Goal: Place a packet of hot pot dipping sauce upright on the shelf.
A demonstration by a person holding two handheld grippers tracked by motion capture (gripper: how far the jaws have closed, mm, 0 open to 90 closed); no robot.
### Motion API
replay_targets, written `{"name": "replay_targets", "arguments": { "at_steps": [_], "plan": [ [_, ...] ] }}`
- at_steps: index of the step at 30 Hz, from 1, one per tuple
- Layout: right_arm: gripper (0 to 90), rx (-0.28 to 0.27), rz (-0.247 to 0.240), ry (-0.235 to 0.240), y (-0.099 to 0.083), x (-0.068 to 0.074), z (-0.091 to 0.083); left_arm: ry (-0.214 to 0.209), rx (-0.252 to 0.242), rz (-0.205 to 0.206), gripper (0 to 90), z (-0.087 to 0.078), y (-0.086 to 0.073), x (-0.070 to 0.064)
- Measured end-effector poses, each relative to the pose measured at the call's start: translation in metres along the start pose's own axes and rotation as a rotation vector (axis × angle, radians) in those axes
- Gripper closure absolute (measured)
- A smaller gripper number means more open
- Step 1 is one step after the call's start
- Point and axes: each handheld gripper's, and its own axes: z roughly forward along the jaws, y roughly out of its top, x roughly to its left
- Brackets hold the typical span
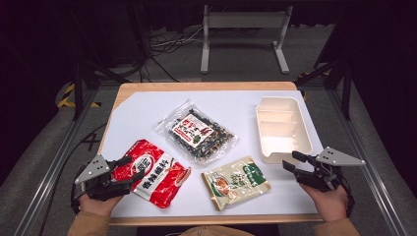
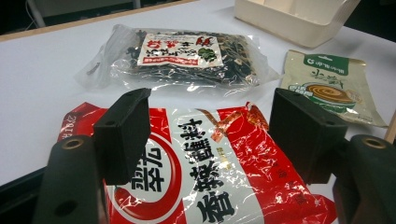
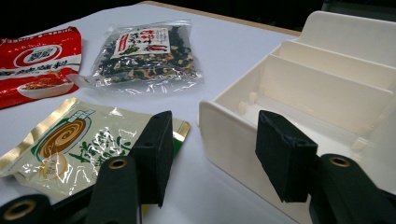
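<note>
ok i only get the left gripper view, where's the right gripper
observer: the right gripper hovers at the near end of the tray, jaws open
operator: anything in the tray
observer: no, its divided compartments are empty
operator: and what's closest to that gripper besides the tray
observer: the green pouch, lying flat just to its left, not touched
</note>
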Motion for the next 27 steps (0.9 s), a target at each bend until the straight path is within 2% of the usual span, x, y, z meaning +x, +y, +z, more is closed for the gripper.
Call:
{"name": "replay_targets", "arguments": {
  "at_steps": [5,9,20,27],
  "plan": [
    [43.1,0.023,-0.007,0.004,0.005,0.007,0.0,-0.004,0.003,-0.003,29.2,0.0,0.001,-0.001],
    [42.3,0.069,-0.013,0.011,0.007,0.012,0.003,-0.009,0.0,-0.004,29.3,-0.001,0.001,-0.001],
    [44.2,0.161,-0.01,0.069,0.009,0.02,0.01,-0.016,0.008,-0.013,29.4,-0.001,0.001,0.0],
    [44.0,0.211,-0.019,0.085,0.007,0.021,0.015,-0.019,0.014,-0.01,29.4,0.0,0.001,0.0]
  ]
}}
